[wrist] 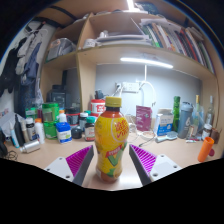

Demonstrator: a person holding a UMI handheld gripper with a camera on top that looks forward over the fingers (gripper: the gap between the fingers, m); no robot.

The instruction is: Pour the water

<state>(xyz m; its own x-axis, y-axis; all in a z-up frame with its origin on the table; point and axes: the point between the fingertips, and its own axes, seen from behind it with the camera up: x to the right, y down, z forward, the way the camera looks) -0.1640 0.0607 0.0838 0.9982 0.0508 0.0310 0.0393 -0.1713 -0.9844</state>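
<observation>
A plastic bottle (110,140) of yellow drink with an orange cap and a red, green and yellow label stands upright on the pale desk (170,160). It sits between my gripper's (111,150) two fingers. The magenta pads (80,160) flank it left and right. A thin strip of desk shows on each side of the bottle's lower part, so the fingers are open around it and the bottle rests on its own base. No cup or other vessel for pouring is visible near the bottle.
Behind the bottle the desk's back is crowded: a white bottle with a blue base (63,128), jars, a pink box (145,117), a green bottle (176,112). An orange object (207,150) lies far right. Shelves with books (175,40) hang above.
</observation>
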